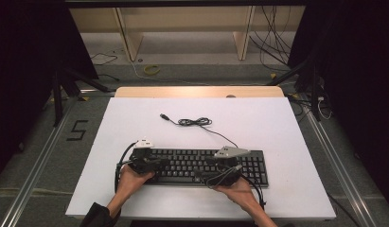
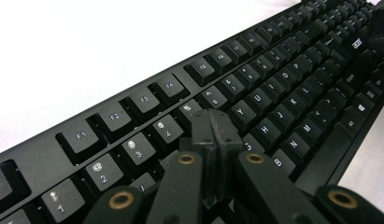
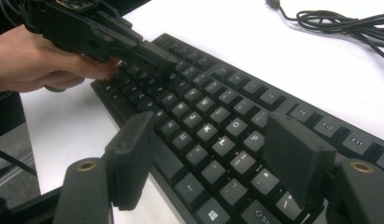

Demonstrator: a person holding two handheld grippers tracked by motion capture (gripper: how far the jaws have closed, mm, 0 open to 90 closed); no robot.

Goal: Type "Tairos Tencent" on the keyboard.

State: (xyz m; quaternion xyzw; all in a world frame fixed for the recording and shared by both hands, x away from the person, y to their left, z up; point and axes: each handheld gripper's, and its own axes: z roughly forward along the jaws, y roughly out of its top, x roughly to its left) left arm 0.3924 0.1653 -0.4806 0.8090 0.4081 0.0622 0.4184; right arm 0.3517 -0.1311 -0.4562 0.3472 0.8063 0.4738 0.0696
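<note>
The long black plastic keyboard point(image 1: 201, 166) lies near the front edge of the white table top point(image 1: 277, 127), its long axis running left to right across the person's front, function row on the far side and space bar on the near side. Its thin black cable point(image 1: 197, 122) trails off the back edge and sits coiled on the bare surface beyond, plug end loose. Both grippers hang over the keys, one toward each end. The left gripper point(image 2: 212, 135) sits low over the left half: in the left gripper view its two black jaws are pressed flat together with nothing between them, forming a single blunt tip that hovers right at the keys near the number and upper letter rows; whether it touches a key cannot be told. The right gripper point(image 3: 217, 158) hangs over the right part of the letter block, jaws spread wide and empty, with keys around K, L and P visible in the gap. Judged from this layout, the work is key pressing, and the left gripper is the one set up for it: closed tip, closest to the keycaps. Keys extend rightward along the board from that tip, so any next target lies along the long axis. The left hand point(image 1: 131, 182) and right hand point(image 1: 239, 190) rest at the near edge.
</note>
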